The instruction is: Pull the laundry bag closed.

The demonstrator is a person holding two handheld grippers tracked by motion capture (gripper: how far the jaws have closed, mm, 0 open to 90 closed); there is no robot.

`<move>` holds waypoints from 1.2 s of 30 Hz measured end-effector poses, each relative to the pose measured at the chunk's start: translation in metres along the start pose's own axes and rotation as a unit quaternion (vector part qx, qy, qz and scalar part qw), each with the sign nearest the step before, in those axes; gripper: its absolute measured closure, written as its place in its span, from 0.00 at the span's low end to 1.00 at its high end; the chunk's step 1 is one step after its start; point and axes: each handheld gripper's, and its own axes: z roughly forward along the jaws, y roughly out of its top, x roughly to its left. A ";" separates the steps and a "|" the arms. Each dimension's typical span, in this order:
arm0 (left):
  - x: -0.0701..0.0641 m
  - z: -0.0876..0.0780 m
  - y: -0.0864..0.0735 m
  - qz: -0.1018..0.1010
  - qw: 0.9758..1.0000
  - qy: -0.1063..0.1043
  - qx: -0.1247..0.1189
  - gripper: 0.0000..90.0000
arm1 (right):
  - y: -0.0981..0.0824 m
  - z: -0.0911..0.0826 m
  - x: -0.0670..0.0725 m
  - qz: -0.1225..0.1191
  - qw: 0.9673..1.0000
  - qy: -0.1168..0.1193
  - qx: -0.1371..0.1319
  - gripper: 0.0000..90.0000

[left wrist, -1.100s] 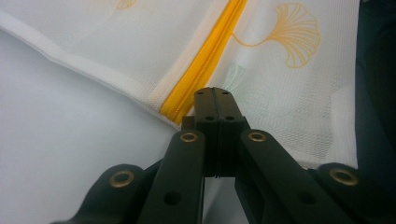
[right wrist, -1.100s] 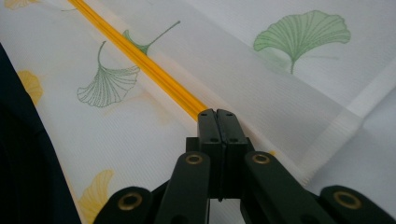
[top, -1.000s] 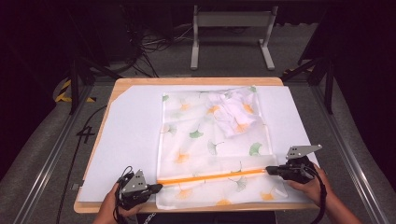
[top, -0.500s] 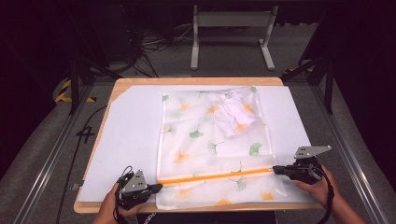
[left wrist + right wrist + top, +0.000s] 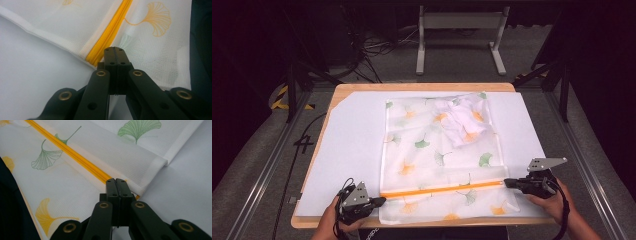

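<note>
At the near edge of the surface [image 5: 324, 150], the left hand-held gripper [image 5: 379, 200] lies low with its jaws pressed together at the left end of the orange zipper [image 5: 442, 189]. In the left gripper view its tips [image 5: 115, 48] meet right at the zipper's [image 5: 110, 32] end, on the hem of the mesh laundry bag [image 5: 155, 47]; whether a bit of fabric or the zipper end is pinched between them cannot be told. On the opposite side, the right hand-held gripper [image 5: 507, 183] is likewise pressed together at the zipper's right end. In the right gripper view its tips [image 5: 116, 180] sit on the zipper [image 5: 75, 157] close to the bag's [image 5: 125, 152] white bound edge, and what they pinch there, if anything, is hidden by the jaws.

The zipper runs straight between the two grippers, across the near part of the bag [image 5: 432, 150]. The bag lies flat on a white sheet [image 5: 352, 145] that covers most of the wooden surface, its translucent fabric printed with green and orange ginkgo leaves. Farther away, inside the bag's far right corner, a crumpled white cloth [image 5: 462, 117] is bunched up. Beyond the surface stands a grey metal stand [image 5: 459, 30] on the dark floor, with cables [image 5: 377, 47] near it.
</note>
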 end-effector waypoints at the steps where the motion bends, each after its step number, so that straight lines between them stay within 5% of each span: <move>1: 0.000 0.000 0.000 -0.001 1.000 0.000 0.000 1.00 | 0.000 0.000 0.000 -0.001 1.000 0.001 0.000 1.00; 11: 0.000 0.000 0.001 -0.002 1.000 -0.001 0.001 1.00 | -0.003 -0.001 0.003 -0.002 1.000 -0.005 -0.005 1.00; 23: 0.002 -0.001 0.003 -0.001 1.000 -0.005 0.007 1.00 | -0.005 -0.004 0.013 -0.036 0.999 -0.032 -0.024 1.00; 36: 0.007 -0.013 0.001 -0.006 1.000 0.019 -0.008 1.00 | -0.004 -0.017 0.017 -0.056 0.995 -0.048 -0.065 0.97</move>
